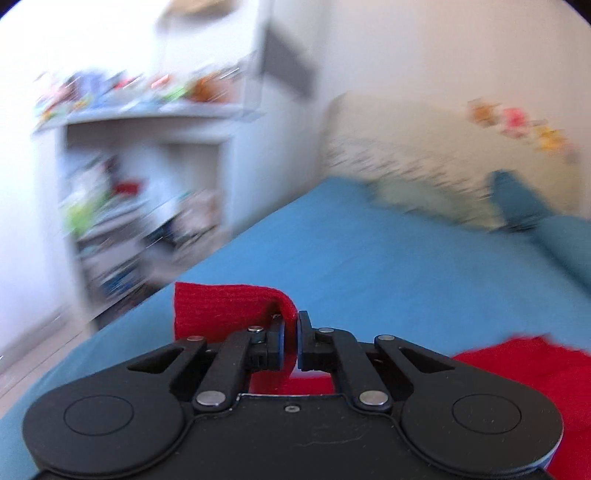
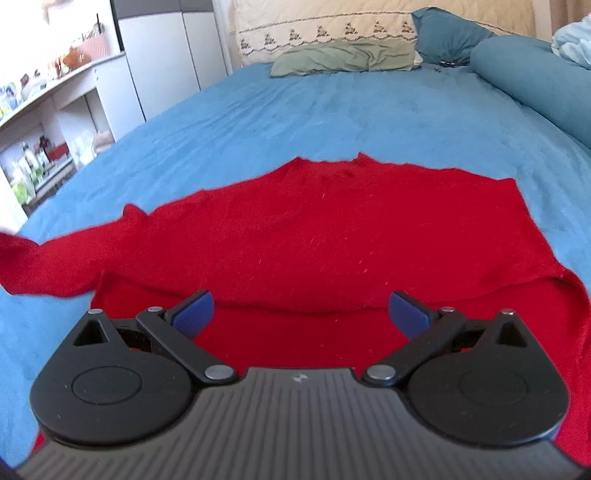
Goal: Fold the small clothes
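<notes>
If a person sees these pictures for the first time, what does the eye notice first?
First, the red sweater, spread flat on the blue bedspread in the right wrist view. Next, the left claw, shut on the sweater's cuff and holding it up. The right claw hangs open above the sweater.

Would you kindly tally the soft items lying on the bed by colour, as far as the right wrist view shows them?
Red: 1, the red sweater, a sleeve end pinched by the left gripper.
Sage green: 1, the flat pillow.
Teal: 2, the pillow and the bolster.
Cream: 1, the embroidered pillow.
Total: 5
</notes>
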The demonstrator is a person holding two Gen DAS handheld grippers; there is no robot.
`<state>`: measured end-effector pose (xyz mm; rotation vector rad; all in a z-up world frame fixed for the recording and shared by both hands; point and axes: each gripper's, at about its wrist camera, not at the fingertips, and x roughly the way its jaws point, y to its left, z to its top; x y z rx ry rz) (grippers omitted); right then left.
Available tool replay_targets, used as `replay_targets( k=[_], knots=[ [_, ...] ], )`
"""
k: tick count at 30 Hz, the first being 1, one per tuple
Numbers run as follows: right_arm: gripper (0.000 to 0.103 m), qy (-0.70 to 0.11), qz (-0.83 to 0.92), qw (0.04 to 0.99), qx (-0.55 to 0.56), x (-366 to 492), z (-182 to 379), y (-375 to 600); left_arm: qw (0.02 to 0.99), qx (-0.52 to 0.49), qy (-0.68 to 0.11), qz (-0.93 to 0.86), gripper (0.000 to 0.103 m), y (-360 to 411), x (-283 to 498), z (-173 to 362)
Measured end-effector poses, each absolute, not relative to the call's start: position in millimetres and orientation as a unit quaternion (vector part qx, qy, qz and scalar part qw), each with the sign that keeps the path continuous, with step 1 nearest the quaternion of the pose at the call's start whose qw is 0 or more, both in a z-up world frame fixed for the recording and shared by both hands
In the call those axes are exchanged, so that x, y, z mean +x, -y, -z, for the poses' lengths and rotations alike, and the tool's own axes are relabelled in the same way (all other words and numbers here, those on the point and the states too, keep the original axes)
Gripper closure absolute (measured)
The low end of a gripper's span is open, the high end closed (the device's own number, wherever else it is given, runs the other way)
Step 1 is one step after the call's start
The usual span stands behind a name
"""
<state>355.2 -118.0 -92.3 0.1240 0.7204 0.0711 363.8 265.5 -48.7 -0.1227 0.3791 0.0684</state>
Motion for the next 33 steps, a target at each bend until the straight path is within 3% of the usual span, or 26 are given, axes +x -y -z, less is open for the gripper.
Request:
replay_targets(
  k=[7, 12, 18, 20, 22, 25, 27, 33],
  knots=[
    [0.0, -0.334, -0.012, 0.94, 0.068, 347, 64, 163, 0.97, -0.041, -0.182, 0.153, 0.097, -78, 402, 18],
    [0.0, -0.338, 0.008, 0.939, 0.068, 340, 55, 202, 0.935, -0.017, -0.28, 0.216, 0.097, 21, 427, 77],
    [0.0, -0.358, 0.005, 0.931, 0.067, 334, 61, 233, 0.912, 0.032, -0.34, 0.229, 0.095, 60, 421, 125],
    [0.0, -0.36, 0.001, 0.93, 0.069, 334, 65, 237, 0.911, 0.044, -0.339, 0.231, 0.081, 62, 412, 123],
    [0.0, -0.362, -0.001, 0.929, 0.073, 334, 67, 238, 0.916, 0.041, -0.327, 0.231, 0.031, 52, 406, 114],
    [0.0, -0.359, -0.01, 0.93, 0.078, 336, 67, 234, 0.928, 0.04, -0.298, 0.219, 0.009, 29, 391, 103],
    [0.0, -0.355, -0.016, 0.932, 0.073, 341, 67, 224, 0.937, 0.046, -0.284, 0.198, 0.005, 9, 382, 97],
    [0.0, -0.357, -0.05, 0.932, 0.04, 360, 71, 184, 0.953, 0.04, -0.274, 0.12, 0.005, -46, 368, 113]
  ],
)
